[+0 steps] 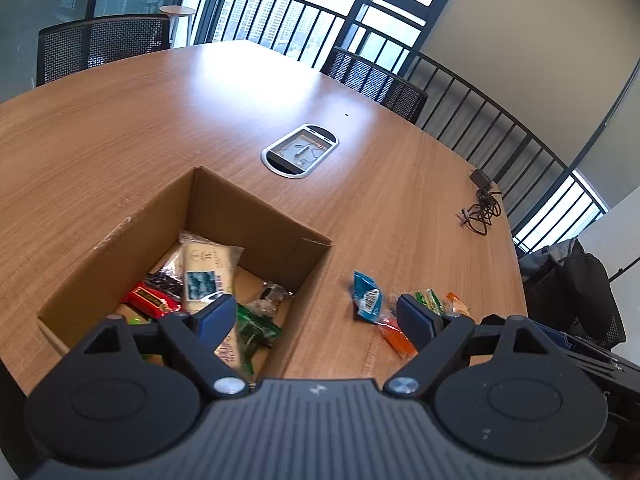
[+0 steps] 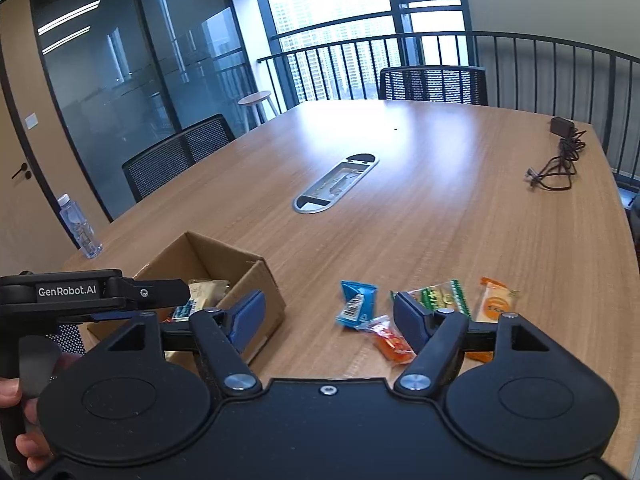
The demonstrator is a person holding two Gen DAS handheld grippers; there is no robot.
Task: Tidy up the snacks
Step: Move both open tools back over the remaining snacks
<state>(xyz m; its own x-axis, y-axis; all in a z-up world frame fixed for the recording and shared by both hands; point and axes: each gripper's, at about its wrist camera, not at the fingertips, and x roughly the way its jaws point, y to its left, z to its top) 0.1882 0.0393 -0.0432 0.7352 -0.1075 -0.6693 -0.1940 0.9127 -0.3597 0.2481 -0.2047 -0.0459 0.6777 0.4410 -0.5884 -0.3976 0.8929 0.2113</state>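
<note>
A wide wooden bench (image 2: 420,208) fills both views, most of its surface bare. Its far edge is lined by mesh-backed chairs (image 2: 434,84) and a black railing (image 2: 520,40) before the windows. An oval cable hatch (image 1: 300,151) is set into the middle of the bench, and a coiled black cable with its adapter (image 2: 556,160) lies near the right edge. A water bottle (image 2: 79,227) stands at the left edge.

An open cardboard box (image 1: 280,232) sits near the front edge. Inside are seen a long cream packet (image 1: 208,268) propped against the others, a red packet (image 1: 150,300), a dark packet (image 1: 164,278), a clear packet (image 1: 272,296) and a green packet (image 1: 254,330).

On the bench just to the right of the box, four loose snacks are clustered: a blue packet (image 2: 356,304), a green-edged packet (image 2: 442,298), an orange packet (image 2: 496,304) and a small red-orange packet (image 2: 390,342), which touches the blue one.

The left gripper (image 1: 316,316) is held released over the box's right wall, nothing between its fingers. The right gripper (image 2: 330,318) is likewise released and empty above the loose snacks, the blue packet lying between its fingers in view.
</note>
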